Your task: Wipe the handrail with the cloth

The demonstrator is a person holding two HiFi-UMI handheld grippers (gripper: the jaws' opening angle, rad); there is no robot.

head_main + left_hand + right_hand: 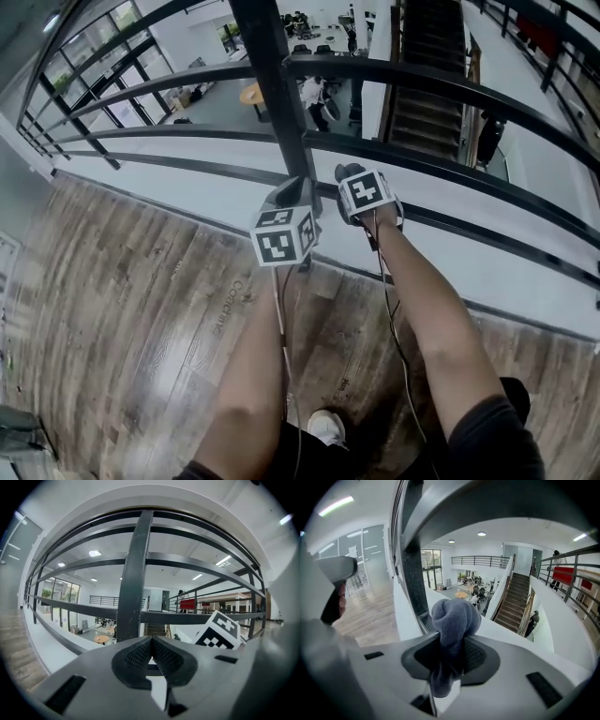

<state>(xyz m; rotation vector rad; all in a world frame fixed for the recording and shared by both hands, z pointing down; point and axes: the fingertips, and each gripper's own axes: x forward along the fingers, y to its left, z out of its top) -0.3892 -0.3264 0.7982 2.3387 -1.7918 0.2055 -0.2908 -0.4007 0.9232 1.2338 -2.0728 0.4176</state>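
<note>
A black metal railing with a vertical post point(281, 103) and several horizontal bars point(441, 89) runs across the head view. My right gripper point(354, 178) is low, beside the post near a lower bar point(450, 223). It is shut on a bunched grey-blue cloth point(454, 618), which sticks out past the fingertips. In the right gripper view a railing bar point(487, 503) arches close overhead and the post point(412, 578) stands just left of the cloth. My left gripper point(151, 641) is shut with nothing in it and faces the post point(133, 573) from close up.
I stand on a wood-plank floor point(122, 309) behind the railing, with a white ledge point(216, 192) at its foot. Beyond it lies an open atrium with a staircase point(513, 602) and desks far below. My shoe point(325, 427) shows at the bottom.
</note>
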